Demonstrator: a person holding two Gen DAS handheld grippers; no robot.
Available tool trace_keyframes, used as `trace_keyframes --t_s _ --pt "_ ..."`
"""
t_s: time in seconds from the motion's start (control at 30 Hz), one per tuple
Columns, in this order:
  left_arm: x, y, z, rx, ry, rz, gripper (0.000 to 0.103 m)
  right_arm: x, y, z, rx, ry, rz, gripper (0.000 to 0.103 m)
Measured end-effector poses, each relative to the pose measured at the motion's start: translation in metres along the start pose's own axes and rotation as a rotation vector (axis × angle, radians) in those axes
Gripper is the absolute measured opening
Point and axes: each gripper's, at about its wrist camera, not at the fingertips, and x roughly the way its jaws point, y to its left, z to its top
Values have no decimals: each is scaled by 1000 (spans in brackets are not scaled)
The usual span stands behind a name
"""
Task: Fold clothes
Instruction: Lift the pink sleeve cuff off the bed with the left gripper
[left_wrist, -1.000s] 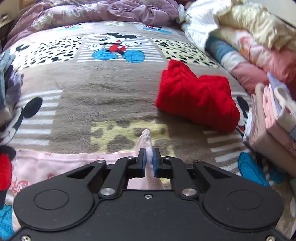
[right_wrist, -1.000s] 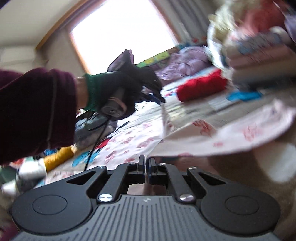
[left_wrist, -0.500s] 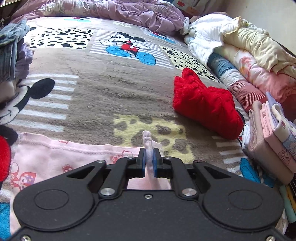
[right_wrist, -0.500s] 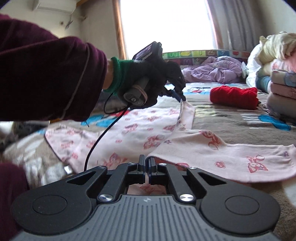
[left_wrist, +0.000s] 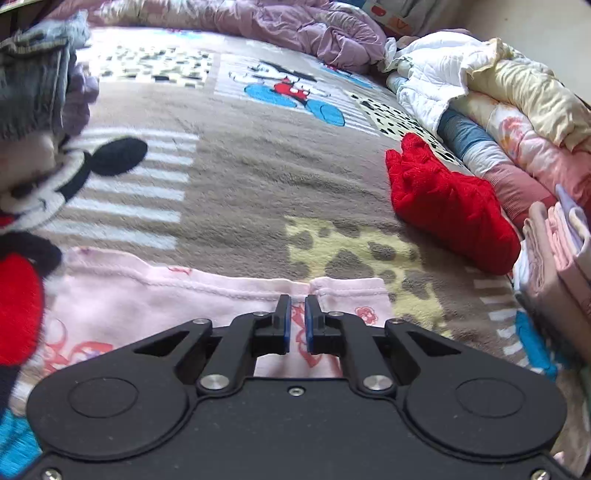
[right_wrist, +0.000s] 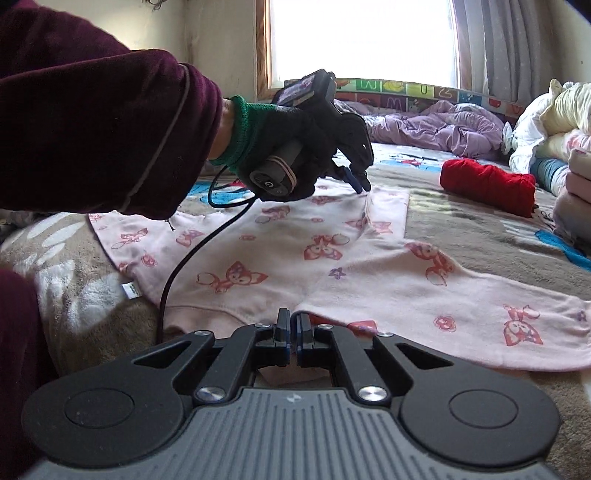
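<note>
Here the pink garment lies spread on the patterned blanket, one sleeve reaching out to the right and a doubled fold of the body running toward the far hem. The left gripper sits low over that hem. Its jaws stand a narrow gap apart, and the cloth under them lies flat and unpinched. In the right wrist view its tips hover right at the top of the raised fold, and contact cannot be judged from there. The right gripper is at the near edge with its jaws almost together. A thin dark line crosses between them, but whether fabric is clamped there cannot be told.

Procedure, as a judgement only:
- Keep both edges aligned before pressing any crease.
- Settle each layer flat on the one beneath and leave no trapped wrinkle along the centre ridge.
- Lift the tools straight up on release so the thin knit does not drag out of line.
- Keep the trailing cable clear of the cloth.

Appearance: light pink knit printed with red-pink cartoon figures and small purple flowers. The hem is stitched and a white label shows at the left edge. The fabric looks soft, limp and easily shifted. A red knit lies well apart to the right, beside a stack of folded laundry.
</note>
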Motion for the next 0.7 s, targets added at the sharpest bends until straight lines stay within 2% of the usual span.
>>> trace_keyframes --t_s 0.1,0.2,0.27,0.37,0.5,0.6,0.7 --pt "-12 -15 -1 92 -18 21 6 3 1 -1 -4 9 0 6" --pt "-29 -51 -8 253 10 -25 9 4 3 -1 -10 13 -4 6" --pt "-43 -85 -19 393 38 -86 27 5 4 -2 -14 13 -7 7" --pt "-73 -150 -49 630 61 -197 41 4 6 -2 -23 13 -12 7" --pt "-102 -229 -102 898 145 -344 44 3 12 -4 -58 4 -29 7" --pt "-113 -275 -148 1092 211 -387 45 1 17 -6 -102 -5 -49 8" --pt "-110 -305 -189 1263 260 -341 45 0 22 -8 -144 -13 -67 8"
